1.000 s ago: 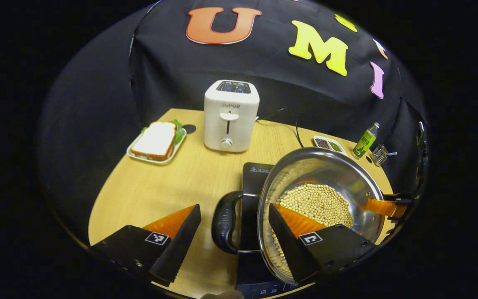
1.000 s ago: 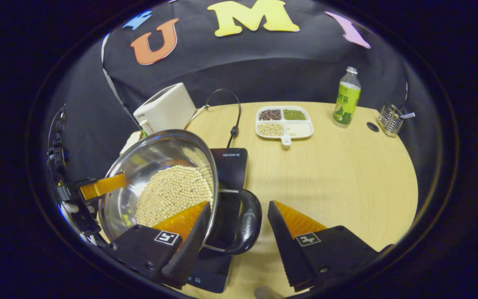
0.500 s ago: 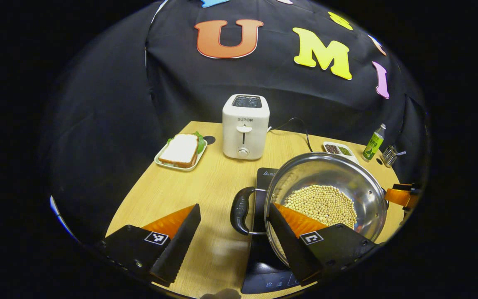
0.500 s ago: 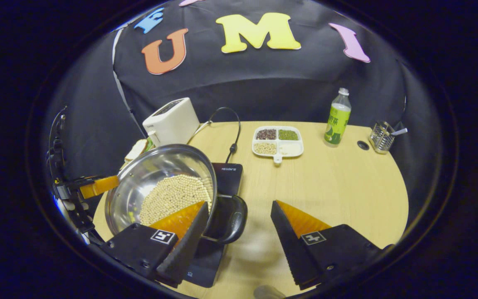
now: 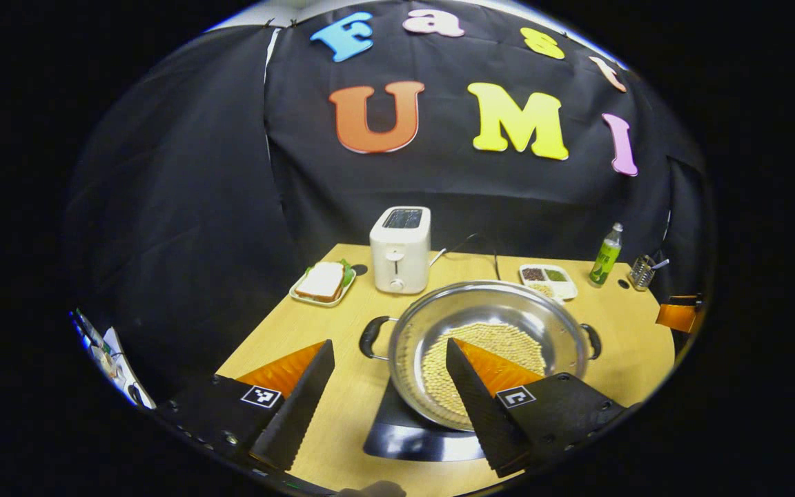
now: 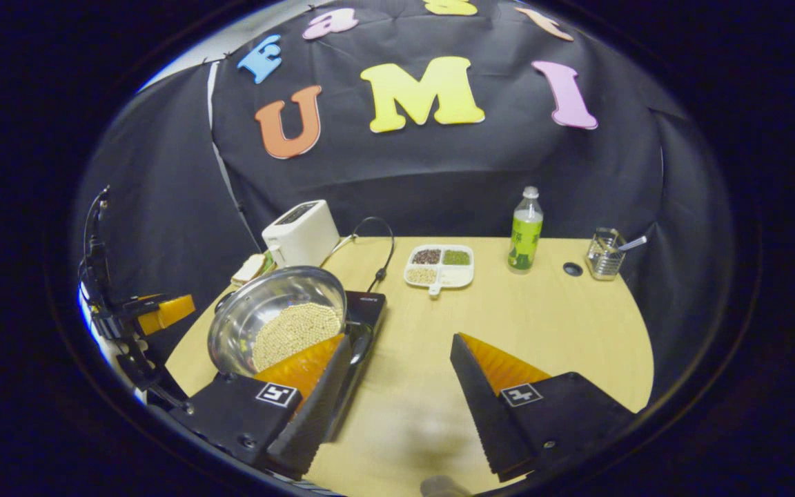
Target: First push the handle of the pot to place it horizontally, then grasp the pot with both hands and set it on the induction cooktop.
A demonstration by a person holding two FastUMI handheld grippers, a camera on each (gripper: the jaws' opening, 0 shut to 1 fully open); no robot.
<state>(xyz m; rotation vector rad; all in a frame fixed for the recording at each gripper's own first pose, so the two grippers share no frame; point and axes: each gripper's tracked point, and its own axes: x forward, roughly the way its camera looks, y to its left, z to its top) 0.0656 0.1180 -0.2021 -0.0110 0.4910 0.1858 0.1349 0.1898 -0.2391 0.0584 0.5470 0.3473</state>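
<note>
While both grippers hang spread and empty above the near edge of the table (image 5: 280, 331), one pot (image 5: 487, 324) sits on the one induction cooktop (image 5: 397, 435), near the table's middle

Counted left to right in the left gripper view: one plate with a sandwich (image 5: 322, 281), one white toaster (image 5: 400, 248), the steel pot holding a layer of pale beans (image 5: 487, 345), one divided dish of grains (image 5: 548, 276), one green bottle (image 5: 604, 255) and one wire holder (image 5: 642, 271) at the far right. The pot has two black handles, one at its left (image 5: 370, 337) and one at its right (image 5: 592, 339), lying level to either side.

Bare wood lies open left of the pot, between it and the table's left edge. In the right gripper view a wide stretch of bare table (image 6: 542, 324) runs from the cooktop (image 6: 363, 307) to the right edge, with the dish (image 6: 439, 265), bottle (image 6: 524, 231) and holder (image 6: 603, 253) lined along the far side.

The left gripper (image 5: 384, 386) points toward the pot from the near side, jaws wide apart, touching nothing. The right gripper (image 6: 397, 386) stands to the right of the pot (image 6: 273, 317), jaws likewise wide apart over bare table
</note>
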